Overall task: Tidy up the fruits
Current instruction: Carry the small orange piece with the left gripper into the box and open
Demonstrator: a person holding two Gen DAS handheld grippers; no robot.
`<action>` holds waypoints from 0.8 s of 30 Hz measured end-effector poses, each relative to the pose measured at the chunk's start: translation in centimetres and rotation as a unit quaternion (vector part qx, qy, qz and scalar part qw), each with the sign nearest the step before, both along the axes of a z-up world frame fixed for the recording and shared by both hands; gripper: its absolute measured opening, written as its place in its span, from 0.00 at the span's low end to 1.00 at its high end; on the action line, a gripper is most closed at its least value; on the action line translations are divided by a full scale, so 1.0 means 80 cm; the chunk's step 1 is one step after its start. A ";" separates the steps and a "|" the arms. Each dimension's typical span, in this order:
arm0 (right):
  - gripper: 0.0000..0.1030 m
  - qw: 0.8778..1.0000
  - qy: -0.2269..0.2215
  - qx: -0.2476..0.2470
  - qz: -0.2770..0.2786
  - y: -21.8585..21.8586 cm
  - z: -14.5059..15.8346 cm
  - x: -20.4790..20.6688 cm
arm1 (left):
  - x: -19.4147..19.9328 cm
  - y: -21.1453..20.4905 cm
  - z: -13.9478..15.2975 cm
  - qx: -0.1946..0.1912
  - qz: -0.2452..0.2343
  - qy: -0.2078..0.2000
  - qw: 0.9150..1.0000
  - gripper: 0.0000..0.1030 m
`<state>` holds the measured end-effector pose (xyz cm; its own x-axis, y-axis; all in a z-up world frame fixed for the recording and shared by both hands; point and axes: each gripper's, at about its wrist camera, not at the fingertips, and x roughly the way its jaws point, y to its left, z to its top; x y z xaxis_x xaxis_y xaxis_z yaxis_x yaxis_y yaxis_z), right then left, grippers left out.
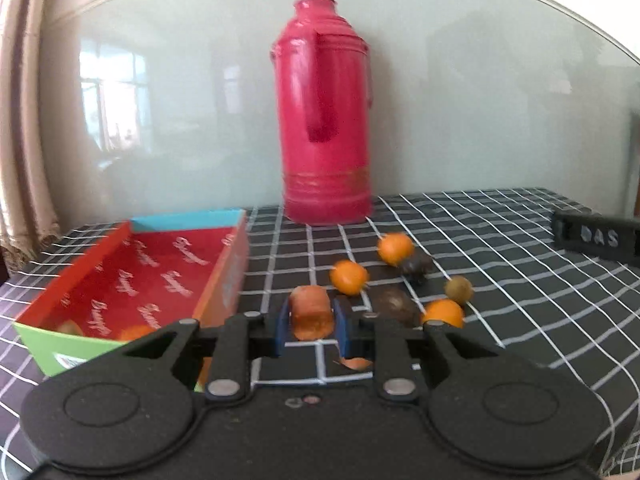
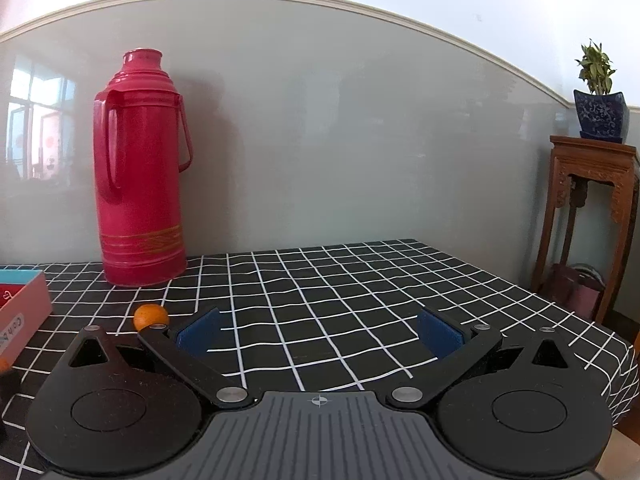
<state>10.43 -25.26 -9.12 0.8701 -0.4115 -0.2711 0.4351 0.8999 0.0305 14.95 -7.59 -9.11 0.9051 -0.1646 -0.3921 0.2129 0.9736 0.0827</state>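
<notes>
Your left gripper [image 1: 312, 322] is clenched on the orange fruit piece [image 1: 311, 310], just above the counter [image 1: 500, 292]. The red box [image 1: 132, 280] lies immediately to its left. Right gripper [image 2: 318, 332] released, idle.

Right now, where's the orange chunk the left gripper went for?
In the left wrist view, the orange chunk sits clamped between the left gripper pads, just right of the red box and in front of the loose small oranges.
</notes>
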 end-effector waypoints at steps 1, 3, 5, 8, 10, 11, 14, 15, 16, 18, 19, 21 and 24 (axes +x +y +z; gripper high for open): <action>1.00 1.000 -0.001 0.000 0.002 0.001 0.000 0.000 | 0.003 0.005 0.003 -0.001 0.007 -0.002 1.000 0.12; 1.00 1.000 -0.001 0.000 0.005 0.004 0.001 0.000 | 0.010 0.018 0.008 -0.005 0.028 -0.009 1.000 0.12; 1.00 1.000 -0.003 -0.001 0.008 0.006 0.001 0.001 | 0.015 0.036 0.014 -0.013 0.055 -0.014 0.998 0.12; 1.00 1.000 -0.003 -0.003 0.012 0.010 0.001 0.002 | 0.029 0.066 0.021 -0.029 0.103 -0.011 0.994 0.12; 1.00 1.000 -0.002 -0.004 0.017 0.012 0.000 0.003 | 0.036 0.086 0.022 -0.040 0.132 -0.002 0.990 0.12; 1.00 1.000 -0.001 -0.005 0.019 0.014 0.000 0.003 | 0.039 0.096 0.021 -0.045 0.143 0.005 0.989 0.12; 1.00 1.000 -0.001 -0.006 0.024 0.018 0.000 0.003 | 0.049 0.120 0.017 -0.060 0.175 0.029 0.982 0.12; 1.00 1.000 -0.001 -0.007 0.026 0.020 0.000 0.004 | 0.052 0.127 0.015 -0.063 0.184 0.037 0.980 0.12; 1.00 1.000 -0.001 -0.008 0.028 0.022 0.001 0.004 | 0.054 0.134 0.013 -0.066 0.191 0.044 0.978 0.12; 1.00 0.999 -0.002 -0.008 0.032 0.025 0.001 0.004 | 0.055 0.141 0.013 -0.063 0.197 0.044 0.977 0.13; 1.00 0.999 -0.001 -0.009 0.035 0.027 0.001 0.004 | 0.055 0.142 0.014 -0.057 0.200 0.043 0.977 0.13; 1.00 0.999 -0.001 -0.010 0.039 0.031 0.001 0.005 | 0.055 0.144 0.014 -0.055 0.202 0.046 0.977 0.13; 1.00 0.999 -0.001 -0.015 0.048 0.037 0.001 0.006 | 0.059 0.145 0.016 -0.056 0.203 0.051 0.976 0.17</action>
<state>10.89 -22.29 -9.06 0.9062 -0.3345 -0.2587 0.3474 0.9377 0.0045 19.65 4.03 -7.82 0.8616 0.1529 -0.4841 -0.1911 0.9811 -0.0303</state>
